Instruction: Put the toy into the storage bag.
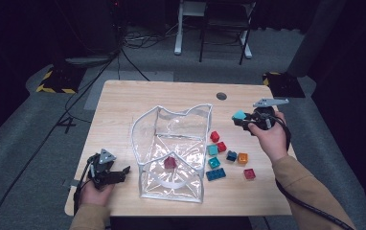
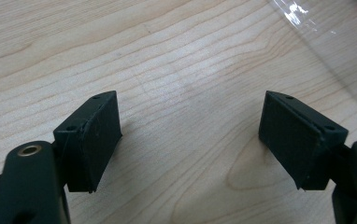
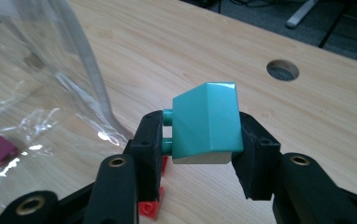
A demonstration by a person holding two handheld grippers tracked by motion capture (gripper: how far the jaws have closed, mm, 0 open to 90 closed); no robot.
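My right gripper [image 1: 241,120] is raised over the table's right side, shut on a teal sloped brick [image 1: 239,114]. In the right gripper view the teal brick [image 3: 208,123] sits squeezed between the two black pads [image 3: 151,144], its studs against the left one. A clear plastic bag [image 1: 171,153] stands open at the table's middle, with a dark red brick [image 1: 170,162] inside. My left gripper [image 1: 119,175] rests near the front left edge, open; its pads [image 2: 99,140] stand wide apart over bare wood.
Several loose bricks lie right of the bag: red [image 1: 214,136], teal [image 1: 212,150], blue [image 1: 215,174], orange [image 1: 242,157]. A round cable hole [image 1: 222,96] is at the table's back right. The bag's clear wall [image 3: 78,70] rises left of my right gripper.
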